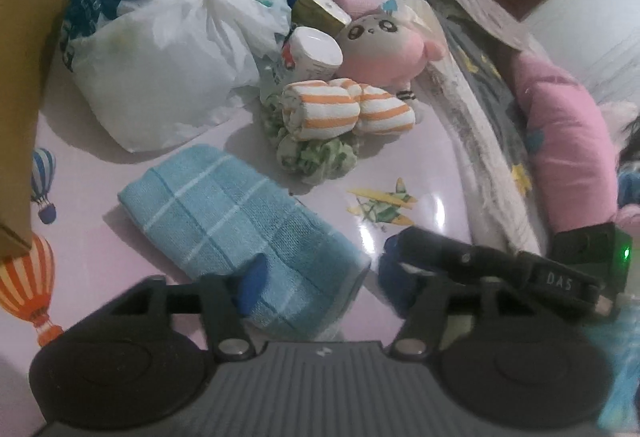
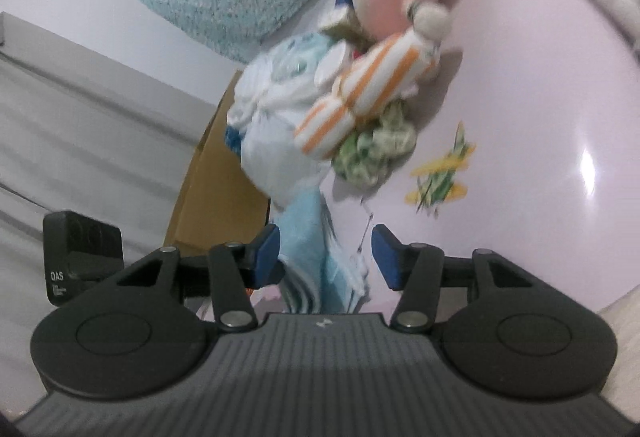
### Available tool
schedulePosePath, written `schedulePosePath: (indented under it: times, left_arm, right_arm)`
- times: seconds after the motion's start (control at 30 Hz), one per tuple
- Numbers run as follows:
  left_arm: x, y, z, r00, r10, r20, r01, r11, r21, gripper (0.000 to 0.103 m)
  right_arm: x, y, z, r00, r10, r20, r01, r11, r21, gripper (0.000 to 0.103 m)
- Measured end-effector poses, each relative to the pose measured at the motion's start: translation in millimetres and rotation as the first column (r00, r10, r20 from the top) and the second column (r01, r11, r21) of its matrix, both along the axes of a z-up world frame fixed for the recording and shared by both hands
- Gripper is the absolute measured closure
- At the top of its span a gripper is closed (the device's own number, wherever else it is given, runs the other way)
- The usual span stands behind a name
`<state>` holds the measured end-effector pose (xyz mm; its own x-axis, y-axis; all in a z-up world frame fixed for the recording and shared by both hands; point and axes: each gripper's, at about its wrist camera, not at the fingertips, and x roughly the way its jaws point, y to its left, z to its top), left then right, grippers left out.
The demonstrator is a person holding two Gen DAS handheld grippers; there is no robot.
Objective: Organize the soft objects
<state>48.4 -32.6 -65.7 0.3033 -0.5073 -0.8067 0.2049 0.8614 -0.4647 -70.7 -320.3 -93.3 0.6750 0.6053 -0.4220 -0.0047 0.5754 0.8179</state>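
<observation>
Left gripper (image 1: 320, 277): jaws spread wide, straddling the near end of the blue towel (image 1: 240, 225), nothing clamped.
Right gripper (image 2: 326, 257): jaws wide, the towel's edge hanging loose between them.
Blue towel: folded on the pink table (image 1: 400, 157), 6 o'clock in the left view.
Striped rolls (image 1: 344, 109): 12 o'clock of the towel, atop a green-print cloth (image 1: 320, 157).
Plush toy (image 1: 384, 49): 1 o'clock, behind the rolls.
White bag (image 1: 168, 57): 11 o'clock.
</observation>
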Motion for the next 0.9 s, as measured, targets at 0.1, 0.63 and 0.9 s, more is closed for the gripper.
schedulePosePath:
  times: [0.1, 0.63, 0.9]
  left_arm:
    - [-1.3, 5.5, 4.3, 1.000, 0.025, 0.007, -0.025, 1.000, -0.004, 0.033]
    - [-4.0, 34.4, -25.6, 0.994, 0.099, -0.050, -0.102, 0.994, -0.048, 0.020]
    - [-1.6, 44.1, -32.6, 0.992, 0.126, -0.033, -0.129, 0.984, -0.120, 0.021]
  right_arm:
    - [2.7, -5.9, 12.6, 0.999, -0.004, 0.032, 0.005, 1.000, -0.014, 0.051]
    - [79.9, 65.4, 11.6, 0.985, 0.172, 0.003, -0.165, 0.947, -0.275, 0.082]
    - [84.6, 65.0, -28.2, 0.969, 0.213, -0.125, -0.224, 0.971, -0.082, 0.088]
